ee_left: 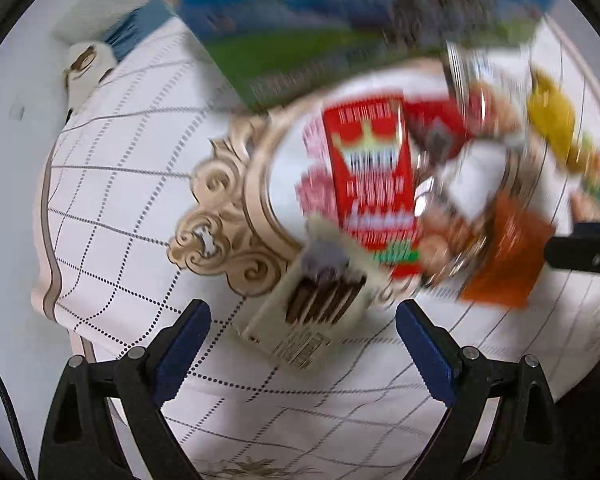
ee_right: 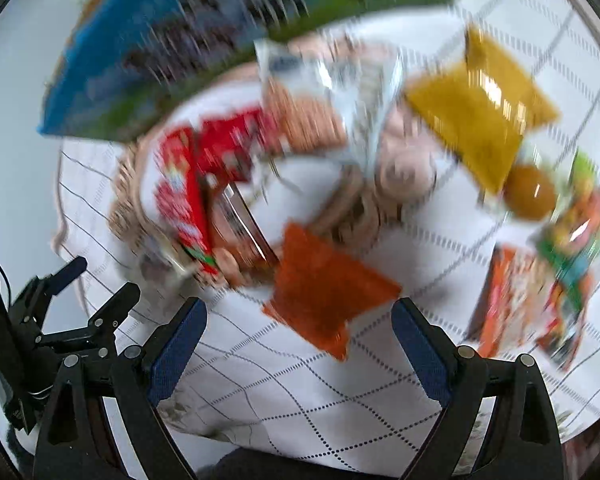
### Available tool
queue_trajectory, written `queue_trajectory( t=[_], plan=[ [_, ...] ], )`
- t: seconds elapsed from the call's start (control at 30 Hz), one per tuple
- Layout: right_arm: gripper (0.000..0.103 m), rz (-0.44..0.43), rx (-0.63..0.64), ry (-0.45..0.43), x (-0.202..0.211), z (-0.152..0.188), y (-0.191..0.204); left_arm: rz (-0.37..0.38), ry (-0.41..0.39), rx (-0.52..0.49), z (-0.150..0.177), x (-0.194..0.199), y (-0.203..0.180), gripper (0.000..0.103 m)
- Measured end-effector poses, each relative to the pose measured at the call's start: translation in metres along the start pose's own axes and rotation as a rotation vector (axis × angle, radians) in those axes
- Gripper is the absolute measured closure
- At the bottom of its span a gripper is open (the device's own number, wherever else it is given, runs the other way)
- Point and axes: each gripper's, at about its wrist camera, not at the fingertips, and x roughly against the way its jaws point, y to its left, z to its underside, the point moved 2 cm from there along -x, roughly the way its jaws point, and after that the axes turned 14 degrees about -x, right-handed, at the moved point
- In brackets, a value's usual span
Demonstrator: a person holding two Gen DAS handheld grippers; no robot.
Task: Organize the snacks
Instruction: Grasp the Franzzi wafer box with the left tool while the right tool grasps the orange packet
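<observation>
Both views are blurred by motion. An ornate beige tray (ee_left: 220, 216) holds a red snack box (ee_left: 370, 184), a silver cookie packet (ee_left: 484, 92) and other snacks. A cream box of chocolate sticks (ee_left: 312, 300) leans over the tray's near rim, just ahead of my open, empty left gripper (ee_left: 303, 334). An orange packet (ee_right: 324, 284) lies at the tray's edge, right in front of my open, empty right gripper (ee_right: 299, 334). The tray (ee_right: 128, 200), red box (ee_right: 180, 200) and cookie packet (ee_right: 332, 96) also show in the right wrist view.
A big blue-and-green box (ee_left: 340, 28) stands behind the tray on the checked tablecloth (ee_left: 120, 200). A yellow packet (ee_right: 480, 108), a round orange sweet (ee_right: 530, 196) and colourful packets (ee_right: 540, 288) lie to the right. The left gripper (ee_right: 76, 292) shows at the right view's left edge.
</observation>
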Motion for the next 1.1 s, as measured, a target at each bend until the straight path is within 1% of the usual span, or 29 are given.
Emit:
queue_trajectory(
  t=[0.13, 0.23, 0.3, 0.37, 0.4, 0.43, 0.47, 0.53, 0.6, 0.63, 0.73, 0.77, 0.8, 0.83, 0.87, 0.93, 0.97, 1.0, 1.03, 1.07, 1.1],
  plan=[
    [0.007, 0.015, -0.043, 0.021, -0.026, 0.011, -0.010, -0.015, 0.060, -0.102, -0.002, -0.034, -0.014, 0.008],
    [0.007, 0.018, -0.064, 0.027, -0.045, 0.016, -0.012, -0.007, 0.110, -0.168, -0.007, -0.059, -0.024, 0.008],
    [0.009, 0.025, -0.066, 0.010, -0.054, 0.015, -0.014, -0.023, 0.125, -0.182, -0.008, -0.072, -0.026, 0.009],
    [0.017, 0.039, -0.061, -0.003, -0.060, 0.015, -0.012, -0.037, 0.095, -0.155, -0.011, -0.073, -0.024, 0.025],
    [0.020, 0.046, -0.056, -0.010, -0.063, 0.015, -0.010, -0.036, 0.092, -0.136, -0.011, -0.073, -0.023, 0.034],
    [0.031, 0.060, -0.046, -0.016, -0.067, 0.014, -0.009, -0.019, 0.095, -0.080, -0.012, -0.072, -0.018, 0.034],
    [0.037, 0.073, -0.033, -0.017, -0.069, 0.014, -0.007, -0.001, 0.096, -0.027, -0.012, -0.071, -0.012, 0.034],
    [0.039, 0.091, 0.002, -0.025, -0.071, 0.015, -0.005, 0.091, 0.114, 0.158, -0.003, -0.072, 0.003, 0.035],
    [0.041, 0.123, 0.068, -0.030, -0.070, 0.016, 0.000, 0.191, 0.139, 0.329, 0.009, -0.076, 0.013, 0.035],
    [0.044, 0.146, 0.116, -0.026, -0.069, 0.017, 0.004, 0.289, 0.141, 0.469, 0.021, -0.080, 0.020, 0.035],
    [0.046, 0.234, 0.261, -0.026, -0.064, 0.019, 0.013, 0.455, 0.135, 0.663, 0.041, -0.091, 0.023, 0.034],
    [0.046, 0.272, 0.310, -0.029, -0.062, 0.019, 0.016, 0.496, 0.126, 0.717, 0.049, -0.096, 0.022, 0.034],
    [0.046, 0.304, 0.351, -0.029, -0.061, 0.020, 0.019, 0.513, 0.117, 0.736, 0.052, -0.098, 0.020, 0.034],
    [0.046, 0.346, 0.404, -0.013, -0.062, 0.020, 0.021, 0.519, 0.107, 0.726, 0.054, -0.103, 0.017, 0.034],
    [0.046, 0.367, 0.427, 0.004, -0.063, 0.019, 0.023, 0.508, 0.105, 0.693, 0.053, -0.105, 0.013, 0.034],
    [0.045, 0.345, 0.415, 0.012, -0.062, 0.014, 0.024, 0.479, 0.105, 0.606, 0.047, -0.107, 0.004, 0.032],
    [0.043, 0.340, 0.407, 0.011, -0.061, 0.012, 0.024, 0.455, 0.113, 0.539, 0.041, -0.106, -0.004, 0.031],
    [0.041, 0.338, 0.394, 0.006, -0.059, 0.010, 0.024, 0.439, 0.119, 0.490, 0.037, -0.105, -0.010, 0.030],
    [0.034, 0.322, 0.371, -0.003, -0.056, 0.009, 0.023, 0.419, 0.121, 0.440, 0.034, -0.104, -0.015, 0.030],
    [0.029, 0.307, 0.354, -0.006, -0.052, 0.004, 0.023, 0.397, 0.122, 0.398, 0.030, -0.104, -0.019, 0.030],
    [0.029, 0.289, 0.331, -0.010, -0.050, 0.003, 0.022, 0.380, 0.126, 0.371, 0.028, -0.105, -0.023, 0.030]
  ],
)
